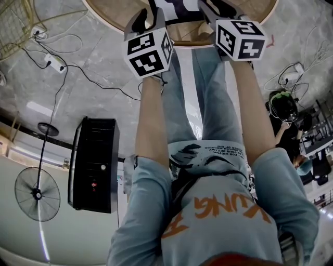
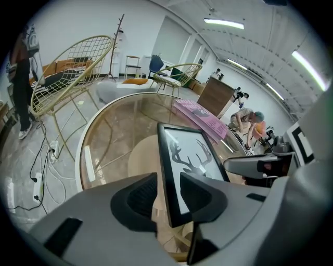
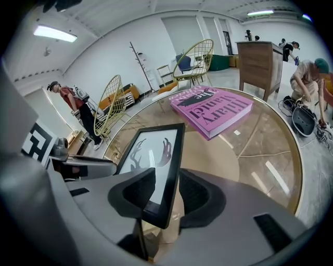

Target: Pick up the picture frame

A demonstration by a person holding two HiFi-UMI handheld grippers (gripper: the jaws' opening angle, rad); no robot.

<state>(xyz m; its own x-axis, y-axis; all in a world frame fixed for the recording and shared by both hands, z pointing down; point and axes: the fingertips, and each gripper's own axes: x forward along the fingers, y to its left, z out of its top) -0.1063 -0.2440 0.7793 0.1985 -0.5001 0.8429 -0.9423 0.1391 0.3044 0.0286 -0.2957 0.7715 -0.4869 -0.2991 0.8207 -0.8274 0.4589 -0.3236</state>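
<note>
A black picture frame with a deer-antler print stands tilted on a round glass-topped table, propped on a rear leg. My left gripper is open, and the frame's left edge sits between its pads. My right gripper is open too, straddling the frame's right edge. Each gripper shows in the other's view, at the frame's far side. In the head view both grippers reach down to the table's near rim. Only a strip of the frame shows between them.
A pink book lies on the table beyond the frame. Gold wire chairs stand around. Cables and a power strip lie on the floor. A black box and a fan are behind me. People crouch by a wooden cabinet.
</note>
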